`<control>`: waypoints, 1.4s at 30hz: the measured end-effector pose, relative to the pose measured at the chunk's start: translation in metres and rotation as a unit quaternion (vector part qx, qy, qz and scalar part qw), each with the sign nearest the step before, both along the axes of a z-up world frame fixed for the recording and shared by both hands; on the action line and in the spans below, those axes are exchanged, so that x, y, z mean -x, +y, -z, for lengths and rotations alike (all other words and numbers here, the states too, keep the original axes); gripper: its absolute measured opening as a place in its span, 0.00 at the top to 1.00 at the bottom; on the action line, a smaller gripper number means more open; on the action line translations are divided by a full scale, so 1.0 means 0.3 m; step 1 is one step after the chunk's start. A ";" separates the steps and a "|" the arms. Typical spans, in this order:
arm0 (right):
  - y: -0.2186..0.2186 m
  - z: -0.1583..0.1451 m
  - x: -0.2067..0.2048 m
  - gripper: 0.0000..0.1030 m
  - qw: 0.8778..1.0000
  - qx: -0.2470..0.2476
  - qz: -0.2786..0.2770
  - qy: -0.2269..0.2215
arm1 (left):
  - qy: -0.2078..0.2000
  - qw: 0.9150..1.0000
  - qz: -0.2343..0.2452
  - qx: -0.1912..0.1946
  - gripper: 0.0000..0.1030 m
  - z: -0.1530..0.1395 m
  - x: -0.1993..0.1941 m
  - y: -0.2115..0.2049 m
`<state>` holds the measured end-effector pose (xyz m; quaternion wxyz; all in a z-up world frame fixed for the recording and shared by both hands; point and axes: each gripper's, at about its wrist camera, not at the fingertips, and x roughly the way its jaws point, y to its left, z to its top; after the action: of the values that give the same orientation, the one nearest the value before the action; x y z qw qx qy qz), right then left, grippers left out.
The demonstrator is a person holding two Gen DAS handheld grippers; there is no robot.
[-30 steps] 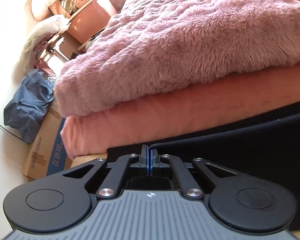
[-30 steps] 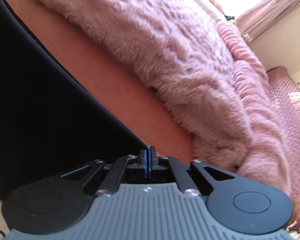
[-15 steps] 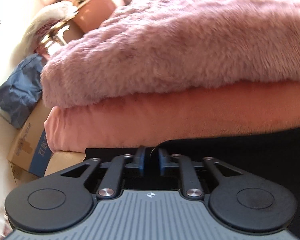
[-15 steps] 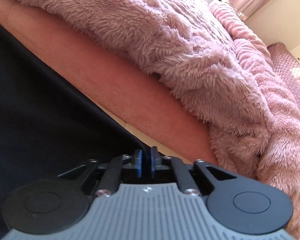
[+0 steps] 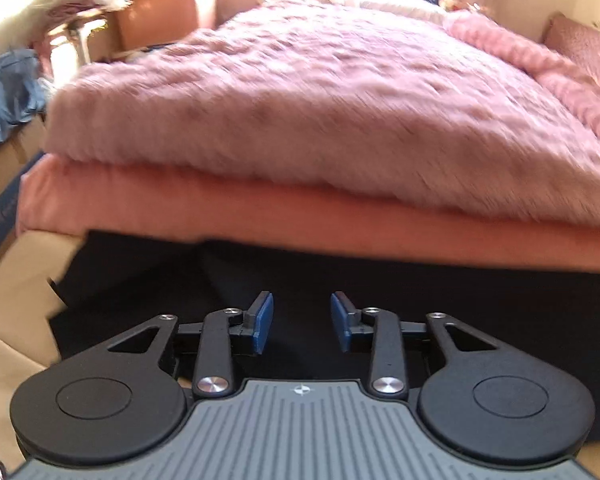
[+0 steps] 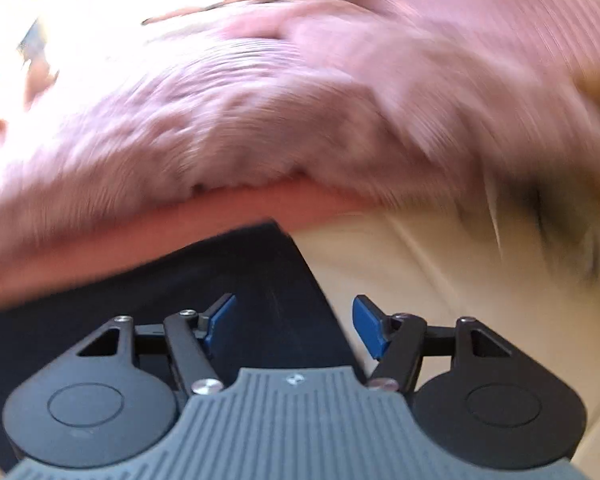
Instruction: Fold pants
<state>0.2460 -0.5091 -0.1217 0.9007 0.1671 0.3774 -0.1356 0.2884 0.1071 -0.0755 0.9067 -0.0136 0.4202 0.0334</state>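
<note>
In the left wrist view, the left claw has just been opening and now stands parted, its blue pads clear of any cloth, with nothing pinched between them. Under and ahead of it the black pants lie flat on a pale surface, their far edge running along the foot of a bed covered with a salmon sheet and a fluffy pink blanket. The pants' left end shows a stepped outline near the bed's left corner. Beyond that corner sit a cardboard box, a blue bundle of cloth and a terracotta planter. The right wrist view is smeared by motion. There the right claw has also just been opening and stands wide apart, with nothing between its pads. The right end of the pants lies beneath it, their corner meeting the sheet below the blanket, with the pale surface bare to the right.
</note>
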 end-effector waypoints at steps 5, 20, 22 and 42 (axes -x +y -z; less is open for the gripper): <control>-0.147 0.120 0.145 0.45 0.977 -0.179 0.114 -0.024 | 0.025 0.999 0.033 -0.021 0.80 0.076 0.018 -0.093; -0.140 0.235 0.191 0.96 0.956 -0.222 0.177 -0.079 | 0.085 0.992 0.048 -0.080 1.00 0.193 0.053 -0.161; -0.161 0.215 0.212 0.97 0.960 -0.200 0.183 -0.075 | 0.092 0.993 0.052 -0.049 1.00 0.188 0.069 -0.179; -0.253 -0.047 0.341 0.57 0.986 0.118 0.120 0.005 | 0.028 0.996 0.079 0.040 0.79 0.012 0.378 -0.217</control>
<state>0.1436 -0.5850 -0.1076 0.8895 0.1028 0.3405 -0.2868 0.1749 0.0421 -0.0791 0.8931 -0.0159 0.4462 -0.0549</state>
